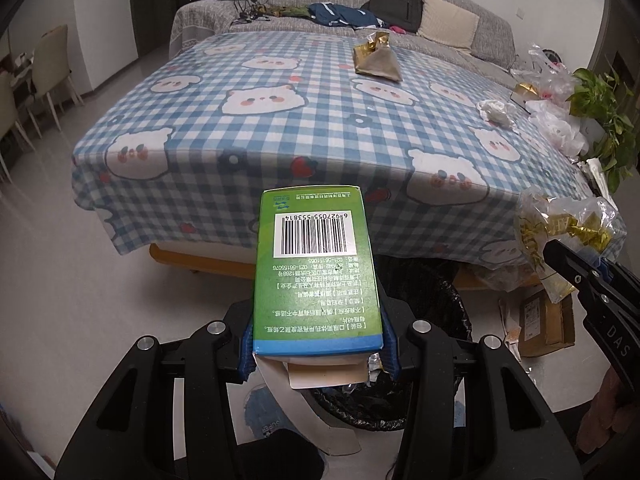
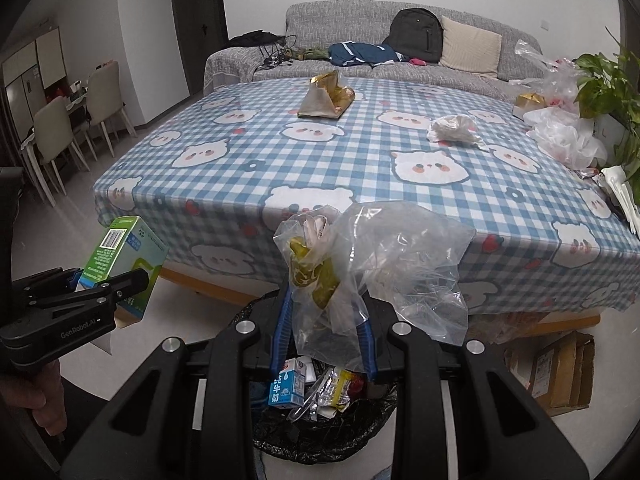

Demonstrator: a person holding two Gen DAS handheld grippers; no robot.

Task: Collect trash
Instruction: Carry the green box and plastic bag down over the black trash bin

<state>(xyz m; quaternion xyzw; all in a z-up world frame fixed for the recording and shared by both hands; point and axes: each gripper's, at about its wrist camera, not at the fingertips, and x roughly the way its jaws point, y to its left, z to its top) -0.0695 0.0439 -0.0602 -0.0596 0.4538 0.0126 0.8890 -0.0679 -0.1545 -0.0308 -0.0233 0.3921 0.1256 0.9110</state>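
In my left gripper (image 1: pixel 318 354) I pinch a green carton (image 1: pixel 314 268) by its near end, blue pads pressed on both side walls. The carton's long axis runs along my fingers, away from me and tilted downward, toward the checked tablecloth (image 1: pixel 280 128). The barcode face looks up; the opened flap end sits nearest my palm. The carton hangs just left of the bin (image 2: pixel 320 432), which stands on the floor at the near edge of the table.

In my right gripper (image 2: pixel 326 332) I pinch a clear plastic bag (image 2: pixel 384 264) with gold wrapper scraps inside. The jaws are pressed onto its gathered lower part. The crumpled bulk rises above the fingertips and spills to the right, with no clear long axis. It sits directly over the bin's black liner, where a milk carton (image 2: pixel 286 386) and other wrappers already lie.

Step in hand, as I judge it: carry to the bin, both loads held, neither released. The next move calls for lowering the bag and spreading the right jaws, then shifting the carton right over the bin opening before release.

Farther off on the table, a gold packet (image 2: pixel 326 96) and a crumpled tissue (image 2: pixel 454 128) remain uncollected.
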